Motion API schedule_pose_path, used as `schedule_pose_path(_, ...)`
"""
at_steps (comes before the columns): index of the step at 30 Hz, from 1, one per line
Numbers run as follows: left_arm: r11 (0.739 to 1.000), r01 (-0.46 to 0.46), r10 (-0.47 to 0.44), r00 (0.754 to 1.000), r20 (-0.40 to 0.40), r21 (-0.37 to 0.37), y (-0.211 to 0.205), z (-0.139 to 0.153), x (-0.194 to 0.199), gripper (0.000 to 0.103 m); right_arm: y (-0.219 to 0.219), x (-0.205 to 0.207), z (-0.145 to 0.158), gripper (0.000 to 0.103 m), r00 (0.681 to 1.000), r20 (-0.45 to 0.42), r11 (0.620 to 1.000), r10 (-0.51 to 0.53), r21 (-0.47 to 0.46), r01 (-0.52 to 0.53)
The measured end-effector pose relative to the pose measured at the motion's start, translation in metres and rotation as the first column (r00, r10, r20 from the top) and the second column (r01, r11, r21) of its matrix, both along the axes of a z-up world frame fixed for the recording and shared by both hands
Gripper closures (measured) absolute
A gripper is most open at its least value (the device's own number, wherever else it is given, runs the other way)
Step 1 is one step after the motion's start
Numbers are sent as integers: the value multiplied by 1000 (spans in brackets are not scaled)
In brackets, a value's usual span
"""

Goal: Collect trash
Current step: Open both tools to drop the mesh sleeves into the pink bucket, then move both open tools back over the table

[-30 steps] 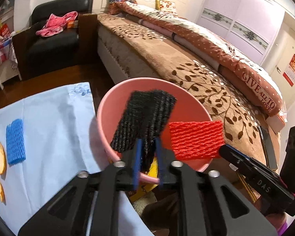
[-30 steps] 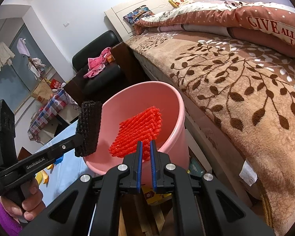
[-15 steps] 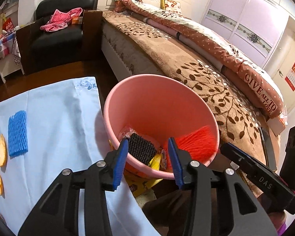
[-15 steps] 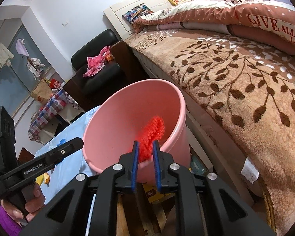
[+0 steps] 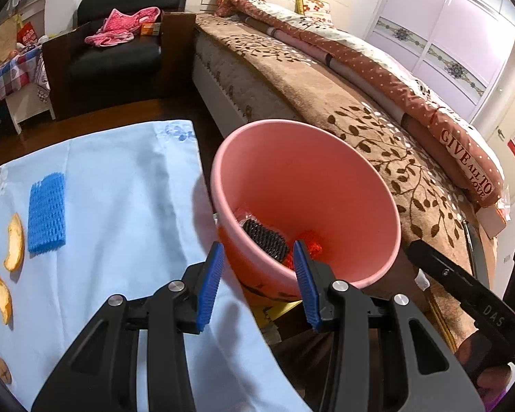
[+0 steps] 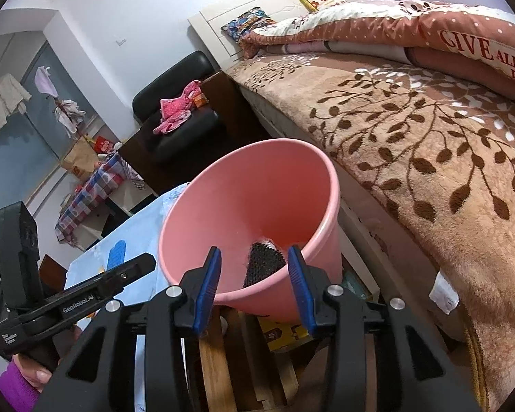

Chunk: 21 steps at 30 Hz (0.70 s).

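While I am running both grippers over the bin, I am logging the scene from left to right.

- Orange peel [image 5: 14, 242] pieces — lying on the blue cloth [image 5: 120, 206], not yet collected.
- Blue foam net [image 5: 47, 213] — lying flat just beside the peel, long axis running toward and away from me; also waiting.
- Left gripper [image 5: 255, 283] — jaws standing wide, holding nothing.
- Pink bin [image 5: 391, 219] — sitting between the cloth and the bed [image 5: 377, 120]; black foam net [image 5: 266, 239] resting inside, lying slantwise, with red foam net [image 5: 313, 245] touching it.
- Right gripper [image 6: 254, 283] — jaws opening, nothing between them.

By my judgement, two pieces are binned — the cloth's items are remaining.
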<state>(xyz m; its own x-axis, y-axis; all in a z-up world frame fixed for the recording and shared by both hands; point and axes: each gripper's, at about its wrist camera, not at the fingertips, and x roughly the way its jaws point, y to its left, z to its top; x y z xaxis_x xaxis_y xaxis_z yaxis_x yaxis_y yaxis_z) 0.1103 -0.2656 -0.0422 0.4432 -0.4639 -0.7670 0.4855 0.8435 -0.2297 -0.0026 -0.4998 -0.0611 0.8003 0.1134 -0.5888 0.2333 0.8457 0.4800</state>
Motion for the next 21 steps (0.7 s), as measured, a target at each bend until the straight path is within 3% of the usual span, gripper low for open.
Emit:
schedule_pose_path(11,997,-21,15,996,89,74,17,4,-16,61,19,4,4,63,999,1,999,51,-15,-51)
schedule_pose_path(21,995,-52,42,992,118,84,45,8,-32,61,45,8,8,63,994,-3,993,112,-37,-112)
